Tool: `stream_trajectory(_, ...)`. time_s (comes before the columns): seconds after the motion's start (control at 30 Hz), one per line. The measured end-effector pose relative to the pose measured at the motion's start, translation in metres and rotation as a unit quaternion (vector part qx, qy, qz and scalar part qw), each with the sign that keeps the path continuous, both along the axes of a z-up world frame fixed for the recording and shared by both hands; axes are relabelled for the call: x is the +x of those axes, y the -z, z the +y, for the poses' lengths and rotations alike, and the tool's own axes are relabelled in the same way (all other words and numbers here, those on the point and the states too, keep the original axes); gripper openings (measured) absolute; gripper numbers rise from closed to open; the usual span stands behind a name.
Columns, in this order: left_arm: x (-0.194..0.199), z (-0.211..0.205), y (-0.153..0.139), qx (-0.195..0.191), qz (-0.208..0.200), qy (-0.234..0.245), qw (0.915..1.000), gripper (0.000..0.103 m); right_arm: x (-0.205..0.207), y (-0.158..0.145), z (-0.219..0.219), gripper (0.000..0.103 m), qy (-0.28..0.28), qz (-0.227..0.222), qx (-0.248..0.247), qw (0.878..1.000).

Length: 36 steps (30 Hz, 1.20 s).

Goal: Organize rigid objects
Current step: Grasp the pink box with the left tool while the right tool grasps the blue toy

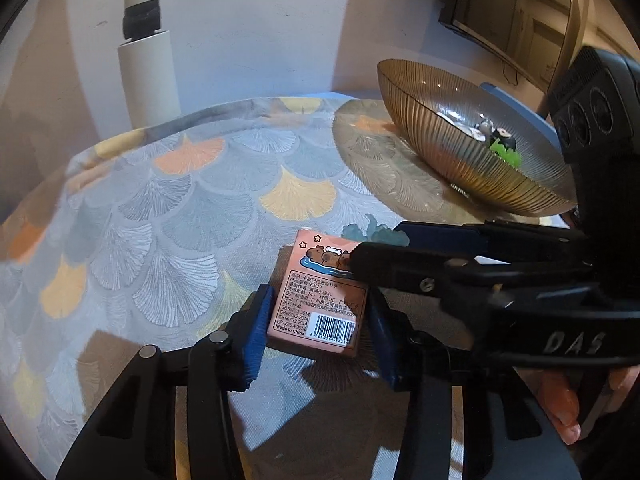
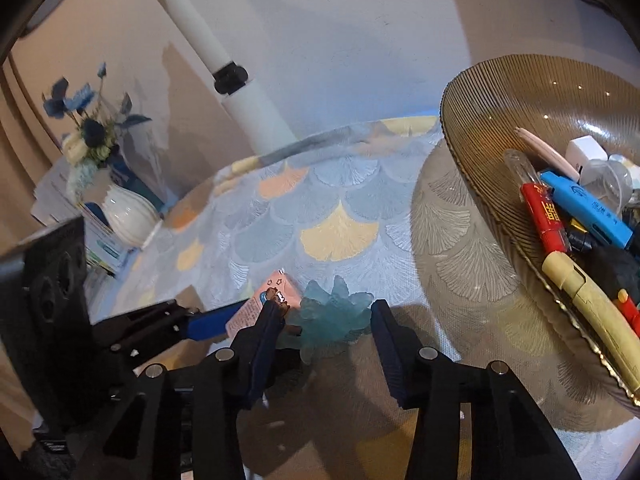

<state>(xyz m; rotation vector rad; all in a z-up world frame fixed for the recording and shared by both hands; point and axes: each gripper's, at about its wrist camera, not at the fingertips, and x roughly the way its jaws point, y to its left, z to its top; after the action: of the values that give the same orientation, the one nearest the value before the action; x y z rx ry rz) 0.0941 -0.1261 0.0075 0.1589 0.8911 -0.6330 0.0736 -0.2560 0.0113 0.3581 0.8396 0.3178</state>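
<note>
Worktop (image 1: 168, 216) under fan-print cloth. Ribbed glass bowl (image 2: 480, 128) at right, full of pens. Your left tongs (image 1: 316, 320) straddle pink card box (image 1: 320, 304), pads at its sides, firm grip not confirmable. Your right tongs (image 2: 326, 320) open around blue-green translucent flower piece (image 2: 336, 312), just beside box.

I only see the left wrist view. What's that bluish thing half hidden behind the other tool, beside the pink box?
Observer: A spiky frosted teal ornament, lying between the right tool's fingers.
Operator: And inside the bowl? I only make out something green.
Observer: The bowl holds mostly stationery, including a red pen and a blue marker.
Operator: Anything off to the left of the table?
Observer: A white vase with blue flowers.
</note>
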Motion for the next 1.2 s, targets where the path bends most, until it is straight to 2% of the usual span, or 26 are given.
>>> stream_trajectory(0.1, -0.008, 0.005, -0.004, 0.004, -0.013, -0.015, 0.9998, 0.041, -0.01, -0.005, 0.002, 0.046, 0.004, -0.011, -0.011, 1.0)
stream_trajectory(0.17, -0.018, 0.014, -0.006, -0.007, -0.008, -0.025, 0.9996, 0.041, -0.021, -0.008, 0.002, 0.046, 0.006, -0.016, -0.016, 1.0)
stream_trajectory(0.3, -0.055, 0.036, -0.008, -0.005, -0.006, -0.035, 0.9994, 0.041, -0.069, -0.018, -0.004, 0.046, 0.007, -0.035, -0.018, 0.999)
stream_trajectory(0.47, -0.097, 0.062, -0.01, -0.009, 0.009, -0.046, 0.9988, 0.041, -0.118, -0.012, -0.01, 0.046, -0.01, -0.009, -0.059, 0.998)
stream_trajectory(0.67, -0.117, 0.055, -0.001, -0.015, 0.024, -0.051, 0.9983, 0.042, -0.145, -0.004, -0.002, 0.046, -0.016, -0.003, -0.111, 0.994)
stream_trajectory(0.7, -0.119, 0.053, 0.001, -0.013, 0.025, -0.05, 0.9984, 0.043, -0.146, -0.004, 0.0, 0.048, -0.018, -0.004, -0.116, 0.993)
stream_trajectory(0.73, -0.12, 0.051, 0.002, -0.006, 0.017, -0.05, 0.9986, 0.046, -0.146, -0.001, 0.003, 0.061, -0.019, -0.001, -0.126, 0.992)
stream_trajectory(0.77, -0.122, 0.049, 0.003, 0.002, 0.007, -0.048, 0.9988, 0.057, -0.145, 0.001, 0.004, 0.071, -0.02, 0.005, -0.13, 0.991)
stream_trajectory(0.8, -0.122, 0.047, 0.005, 0.004, 0.003, -0.045, 0.999, 0.067, -0.142, 0.006, 0.005, 0.071, -0.024, 0.015, -0.133, 0.991)
stream_trajectory(0.87, -0.125, 0.044, 0.005, 0.009, -0.002, -0.038, 0.9992, 0.069, -0.141, 0.007, 0.007, 0.071, -0.024, 0.014, -0.139, 0.99)
stream_trajectory(1.0, -0.128, 0.04, 0.006, 0.028, -0.013, -0.042, 0.9986, 0.069, -0.142, 0.007, 0.009, 0.071, -0.018, 0.016, -0.147, 0.989)
stream_trajectory(1.13, -0.129, 0.044, 0.005, 0.029, -0.018, -0.054, 0.998, 0.069, -0.15, 0.008, 0.012, 0.071, -0.011, 0.014, -0.156, 0.988)
stream_trajectory(1.17, -0.129, 0.044, 0.005, 0.028, -0.018, -0.056, 0.9979, 0.065, -0.151, 0.008, 0.011, 0.071, -0.011, 0.013, -0.153, 0.988)
stream_trajectory(1.2, -0.129, 0.045, 0.005, 0.027, -0.019, -0.055, 0.9979, 0.056, -0.152, 0.008, 0.01, 0.071, -0.011, 0.012, -0.149, 0.989)
